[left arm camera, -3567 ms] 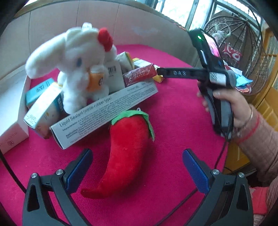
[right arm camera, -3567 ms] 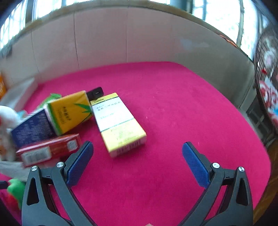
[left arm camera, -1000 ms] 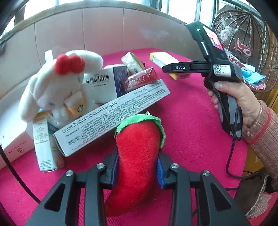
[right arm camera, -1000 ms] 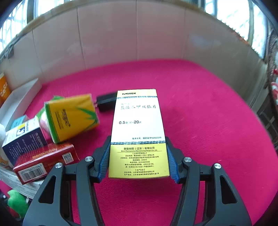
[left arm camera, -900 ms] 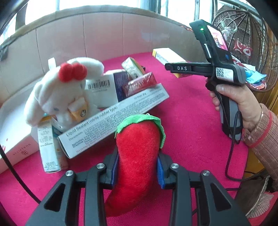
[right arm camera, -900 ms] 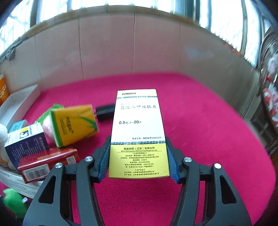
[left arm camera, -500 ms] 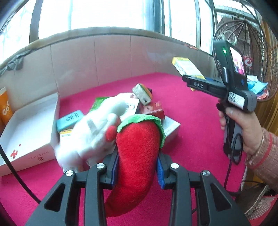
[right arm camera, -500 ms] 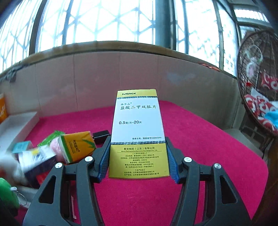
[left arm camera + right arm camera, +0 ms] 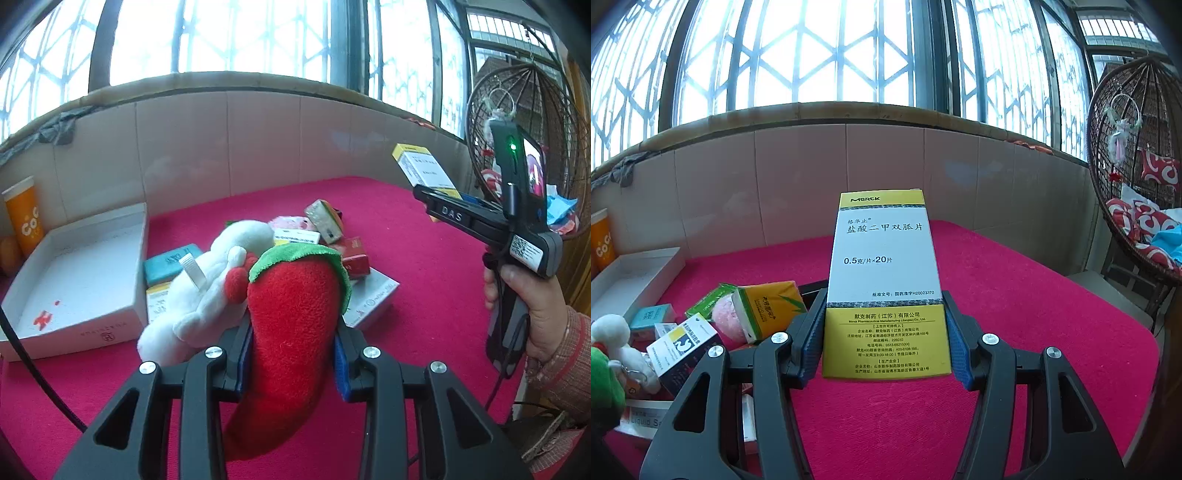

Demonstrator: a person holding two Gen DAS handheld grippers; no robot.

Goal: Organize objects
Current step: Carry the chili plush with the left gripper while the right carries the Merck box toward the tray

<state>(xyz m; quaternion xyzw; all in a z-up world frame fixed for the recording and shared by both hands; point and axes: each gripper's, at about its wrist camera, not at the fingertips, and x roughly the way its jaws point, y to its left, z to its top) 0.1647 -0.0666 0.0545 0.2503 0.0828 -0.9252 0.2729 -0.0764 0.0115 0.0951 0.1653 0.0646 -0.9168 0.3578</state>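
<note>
The left tool (image 9: pixel 291 354) is clamped on a red plush chili pepper (image 9: pixel 291 332), its blue pads pressed into the soft body low in the centre of the left wrist view, the green cap pointing up. The right tool (image 9: pixel 884 339) is closed on a yellow and white medicine box (image 9: pixel 886 288), which stands upright between the pads in the middle of the right wrist view; the same box shows at the upper right of the left view, above the red surface (image 9: pixel 424 258). A hand (image 9: pixel 532 306) grips that tool's handle at the right edge. Behind the pepper, at centre left, a white plush toy (image 9: pixel 207 291) lies on a heap of small cartons, among them a teal box (image 9: pixel 170 260) and a red box (image 9: pixel 354 256). An open white tray box (image 9: pixel 77 280) sits at the left, with an orange cup (image 9: pixel 24 218) just behind it. A yellow tissue pack (image 9: pixel 768 308) lies at lower left of the right view.
</note>
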